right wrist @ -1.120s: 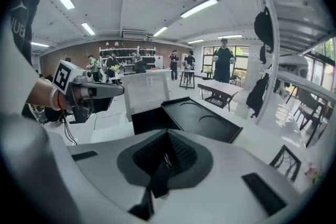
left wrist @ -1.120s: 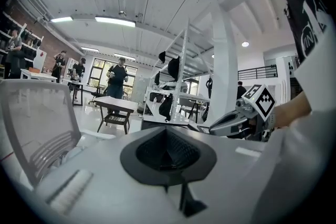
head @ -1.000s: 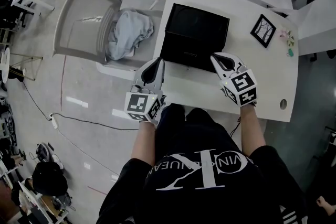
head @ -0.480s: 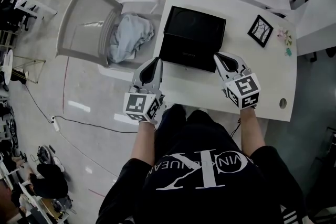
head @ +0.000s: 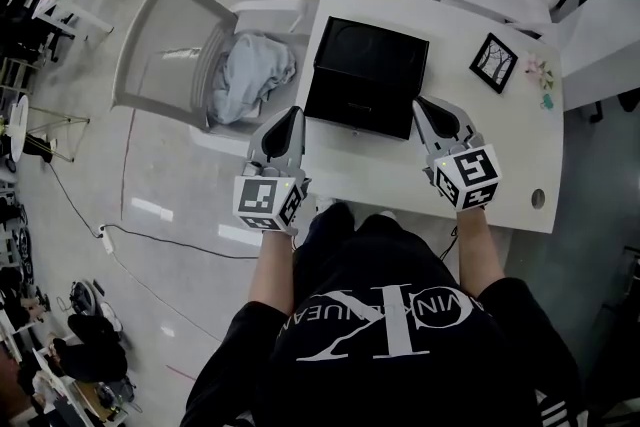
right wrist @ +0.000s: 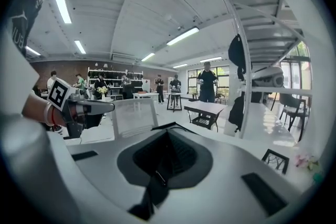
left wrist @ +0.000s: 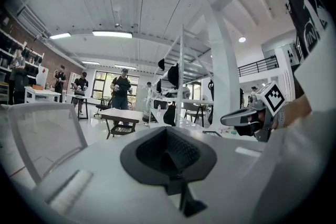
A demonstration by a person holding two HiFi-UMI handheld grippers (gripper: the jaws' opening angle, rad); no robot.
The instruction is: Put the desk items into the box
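An open black box [head: 368, 75] lies on the white desk [head: 400, 170], its inside dark. A small black-framed picture [head: 494, 62] lies right of it, also showing low at the right in the right gripper view [right wrist: 275, 160]. Little pink and green flower pieces [head: 545, 73] sit at the desk's far right. My left gripper [head: 290, 118] hangs by the box's left front corner, at the desk's left edge, jaws shut and empty [left wrist: 168, 136]. My right gripper [head: 424, 107] stands by the box's right front corner, also shut with nothing in it [right wrist: 168, 139].
A grey chair [head: 165, 55] with a bundled grey cloth [head: 248, 73] on its seat stands just left of the desk. A cable hole [head: 539, 198] is near the desk's front right. More tables and several people are farther off in the room.
Both grippers have drawn slightly apart, from the box's front edge out to its two front corners. The box and the picture have not moved.
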